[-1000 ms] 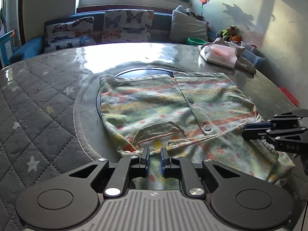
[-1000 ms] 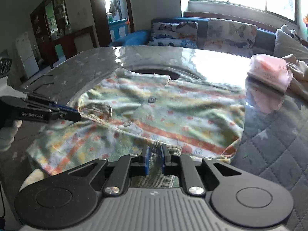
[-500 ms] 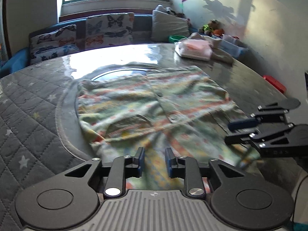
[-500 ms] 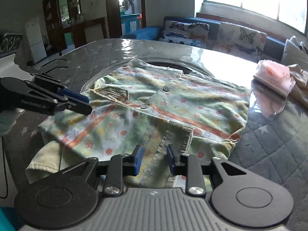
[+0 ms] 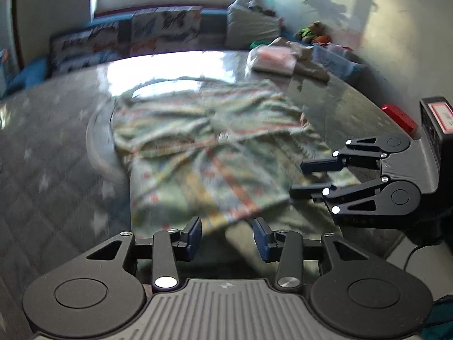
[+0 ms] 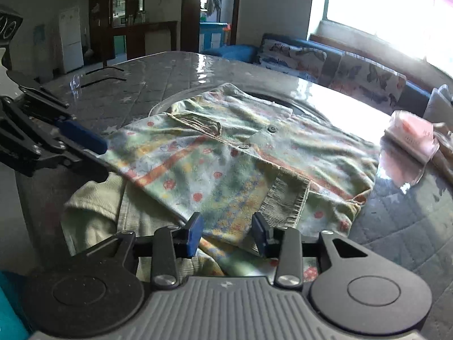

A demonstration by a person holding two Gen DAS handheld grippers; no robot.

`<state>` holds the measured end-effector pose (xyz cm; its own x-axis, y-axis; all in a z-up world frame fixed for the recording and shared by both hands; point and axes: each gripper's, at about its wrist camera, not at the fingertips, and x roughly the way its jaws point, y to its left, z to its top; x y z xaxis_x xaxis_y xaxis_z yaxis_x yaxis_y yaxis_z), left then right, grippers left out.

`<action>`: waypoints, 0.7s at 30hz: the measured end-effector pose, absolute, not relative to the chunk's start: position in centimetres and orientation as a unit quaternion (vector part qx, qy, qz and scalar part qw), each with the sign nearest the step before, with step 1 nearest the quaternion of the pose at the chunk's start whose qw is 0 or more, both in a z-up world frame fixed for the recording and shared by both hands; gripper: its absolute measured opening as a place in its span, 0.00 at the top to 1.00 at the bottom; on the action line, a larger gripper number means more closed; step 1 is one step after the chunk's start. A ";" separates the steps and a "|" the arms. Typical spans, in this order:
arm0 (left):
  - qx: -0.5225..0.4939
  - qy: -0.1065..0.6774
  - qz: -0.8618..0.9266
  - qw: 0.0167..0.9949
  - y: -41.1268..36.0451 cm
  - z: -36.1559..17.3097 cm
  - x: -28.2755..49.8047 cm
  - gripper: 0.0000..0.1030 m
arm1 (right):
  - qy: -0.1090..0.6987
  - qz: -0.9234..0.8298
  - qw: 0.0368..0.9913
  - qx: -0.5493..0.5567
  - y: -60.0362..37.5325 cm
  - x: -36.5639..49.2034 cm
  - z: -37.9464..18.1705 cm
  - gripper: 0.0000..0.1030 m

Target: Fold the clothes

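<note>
On the dark quilted star-patterned table cover (image 6: 402, 221), a small striped, flower-printed button-up shirt in pale green and orange (image 6: 226, 155) lies face up, partly over a round glossy inset at the table's middle. Its long axis runs from the collar end at the far side, toward the window and sofa, down to the hem end at the near table edge, where both grippers are. A sleeve with a ribbed olive cuff (image 6: 286, 198) lies folded across the front of the shirt, and a breast pocket (image 6: 198, 121) sits on the left in the right wrist view. Near the front edge the hem overlaps pale ribbed cloth (image 6: 90, 201) that bunches toward the table rim. The left gripper (image 5: 226, 236) has its jaws spread wide with nothing between them, poised just over the hem; the right gripper (image 6: 226, 233) is likewise wide apart and empty, above the lower fold. Each appears in the other's view, off to the side of the shirt. A folded pink garment (image 6: 410, 133) rests well apart at the far right, leaving bare quilted surface on the shirt's left and right. The left wrist view is motion-blurred.
</note>
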<state>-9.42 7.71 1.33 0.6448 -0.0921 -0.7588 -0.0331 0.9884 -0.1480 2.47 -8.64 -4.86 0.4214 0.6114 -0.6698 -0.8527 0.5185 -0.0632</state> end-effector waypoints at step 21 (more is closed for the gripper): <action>-0.154 0.448 -0.070 0.878 7.7 2.1 -8.5 0.80 | 0.245 0.454 0.804 -0.295 -13.5 -2.8 -4.4 0.45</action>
<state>-8.50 7.70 2.11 0.5892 -0.2601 -0.7649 -0.0158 0.9429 -0.3328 -2.78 -13.54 -4.36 0.4678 0.5862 -0.6614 -0.8749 0.4131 -0.2527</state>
